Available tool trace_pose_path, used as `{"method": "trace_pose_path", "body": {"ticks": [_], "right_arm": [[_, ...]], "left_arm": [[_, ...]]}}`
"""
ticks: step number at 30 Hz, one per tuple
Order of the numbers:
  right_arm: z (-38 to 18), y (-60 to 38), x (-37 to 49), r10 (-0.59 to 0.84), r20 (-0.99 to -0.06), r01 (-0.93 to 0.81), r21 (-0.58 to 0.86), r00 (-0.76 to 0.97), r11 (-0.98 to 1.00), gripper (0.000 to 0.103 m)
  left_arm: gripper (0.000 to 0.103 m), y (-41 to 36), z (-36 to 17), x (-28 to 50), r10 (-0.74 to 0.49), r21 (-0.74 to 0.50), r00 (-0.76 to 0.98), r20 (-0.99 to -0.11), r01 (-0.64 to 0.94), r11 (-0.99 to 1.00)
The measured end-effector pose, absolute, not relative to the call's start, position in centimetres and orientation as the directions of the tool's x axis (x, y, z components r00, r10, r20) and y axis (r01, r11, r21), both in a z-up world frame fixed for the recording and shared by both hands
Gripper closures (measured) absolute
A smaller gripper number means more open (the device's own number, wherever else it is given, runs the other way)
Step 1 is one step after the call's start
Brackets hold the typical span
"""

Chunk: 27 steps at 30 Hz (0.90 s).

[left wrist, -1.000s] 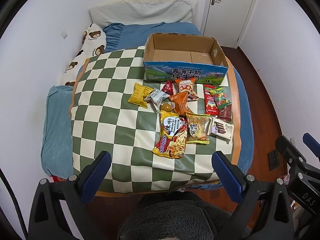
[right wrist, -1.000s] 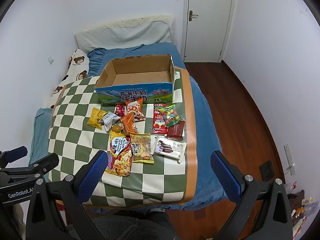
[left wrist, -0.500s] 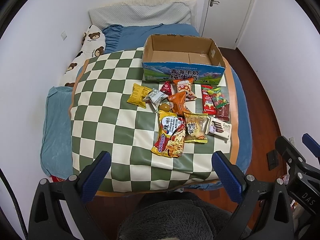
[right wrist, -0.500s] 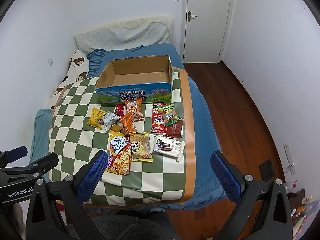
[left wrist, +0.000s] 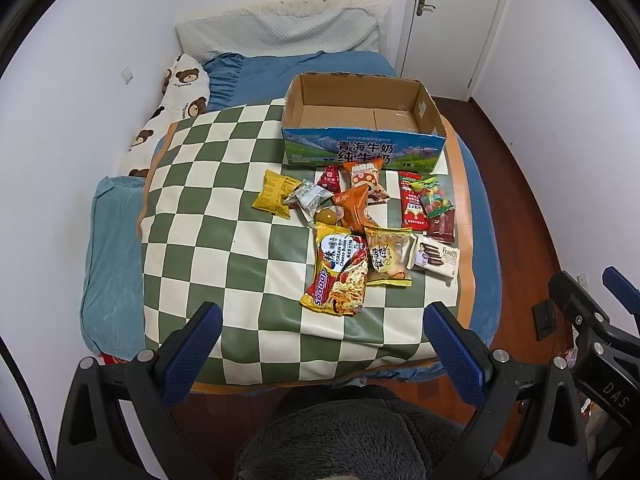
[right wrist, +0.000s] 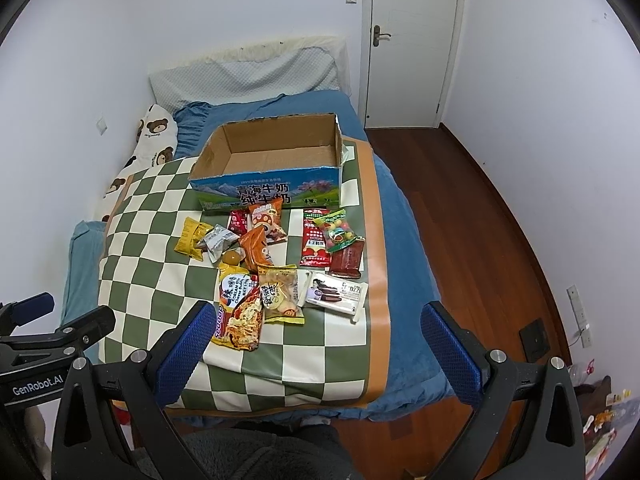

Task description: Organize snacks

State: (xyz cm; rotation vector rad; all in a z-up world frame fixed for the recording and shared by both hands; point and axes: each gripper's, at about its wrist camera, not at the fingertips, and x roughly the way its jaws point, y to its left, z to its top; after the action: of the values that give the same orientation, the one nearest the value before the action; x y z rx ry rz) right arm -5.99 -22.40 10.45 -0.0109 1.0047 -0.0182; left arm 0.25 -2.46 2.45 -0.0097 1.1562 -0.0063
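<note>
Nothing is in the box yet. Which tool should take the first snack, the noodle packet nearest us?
Probably left. In its view the noodle packet lies between the open left tool fingers; in the right view it sits by the right tool left finger. The box is empty.

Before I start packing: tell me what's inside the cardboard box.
The cardboard box shows only bare brown floor and inner walls; no snacks inside. The strip of floor just behind its printed front wall is hidden in both views.
</note>
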Motion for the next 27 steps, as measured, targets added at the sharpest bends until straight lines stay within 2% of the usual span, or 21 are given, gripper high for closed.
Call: {"method": "trace_pose_path", "body": {"ticks": [11, 16, 22, 27], "right_arm": [[11.2, -22.6, -6.0, -0.013, -0.840, 0.010, -0.009, 0.543, 1.000, 0.000], [10.3, -22.9, -5.1, 0.003, -0.845, 0.014, 0.012, 0.535, 1.000, 0.000], [5.0, -24.1, -1.9, 0.051, -0.880, 0.033, 0.076, 0.473, 0.997, 0.000], [-2.0, -25.3, 1.3, 0.073, -0.922, 0.054, 0.101, 0.381, 0.993, 0.000]], "left_arm": [[0.000, -3.2, 3.7, 0.6, -0.011, -0.010, 0.405, -0.914, 0.005, 1.000], [0.000, -2.6, 2.5, 1.2, -0.017, -0.019, 0.395, -0.919, -0.001, 1.000], [0.000, -2.0, -3.6, 4.7, 0.043, 0.046, 0.348, -0.937, -0.002, 0.999], [0.000, -2.5, -12.3, 9.2, 0.066, 0.076, 0.223, -0.973, 0.037, 0.996]]}}
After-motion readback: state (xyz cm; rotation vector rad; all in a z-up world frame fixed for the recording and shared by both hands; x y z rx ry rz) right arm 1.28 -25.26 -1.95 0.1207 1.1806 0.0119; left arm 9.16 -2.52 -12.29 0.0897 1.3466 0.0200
